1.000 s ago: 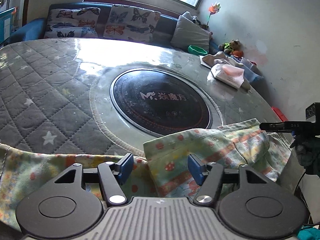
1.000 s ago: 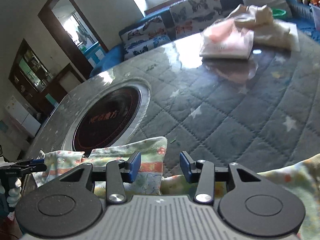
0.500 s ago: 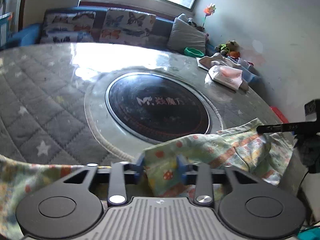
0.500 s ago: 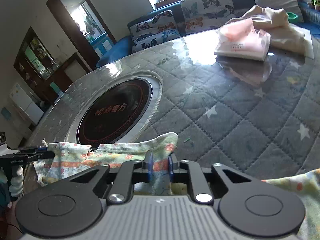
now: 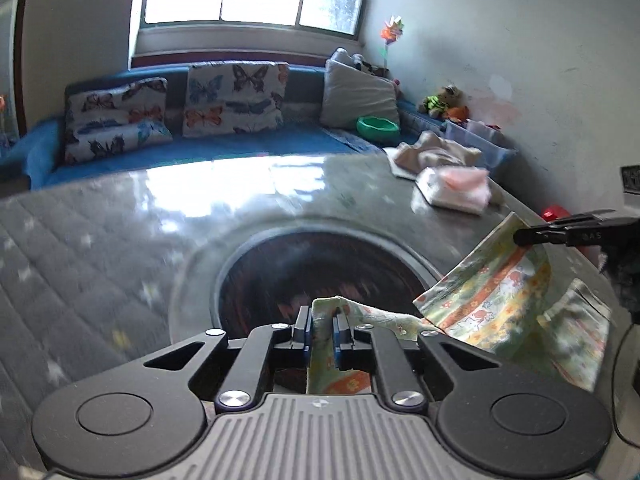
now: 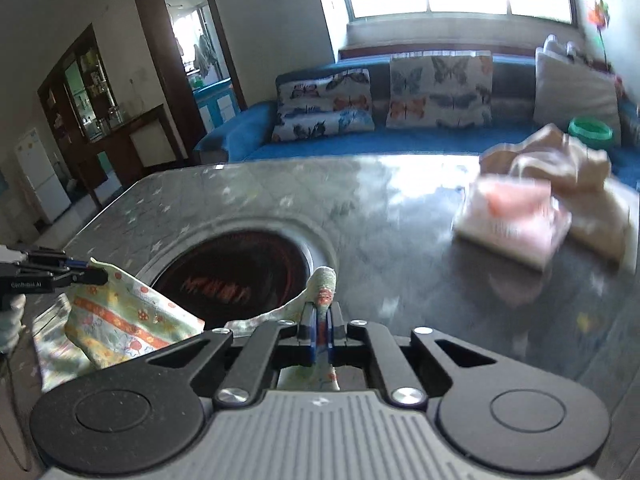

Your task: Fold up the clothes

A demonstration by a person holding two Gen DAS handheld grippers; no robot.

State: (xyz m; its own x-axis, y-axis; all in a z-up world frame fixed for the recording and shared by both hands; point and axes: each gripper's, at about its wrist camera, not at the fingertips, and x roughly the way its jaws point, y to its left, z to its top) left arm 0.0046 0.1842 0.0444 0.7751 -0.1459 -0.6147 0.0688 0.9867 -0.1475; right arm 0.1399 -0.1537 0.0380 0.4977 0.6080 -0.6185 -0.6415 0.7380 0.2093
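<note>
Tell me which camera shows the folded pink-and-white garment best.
The right wrist view: the folded pink-and-white garment sits larger and closer there, though motion-blurred. The left wrist view shows it smaller, far right on the table.

I see a pale green garment (image 5: 496,300) with orange stripes and small red prints. My grippers' pads (image 5: 306,330) are blue on black fingers. The table cover (image 5: 80,248) is grey, quilted, with pale stars. Far off, white butterfly cushions (image 6: 440,92) sit on a blue sofa (image 6: 248,136), beside a green bowl (image 5: 378,126).
</note>
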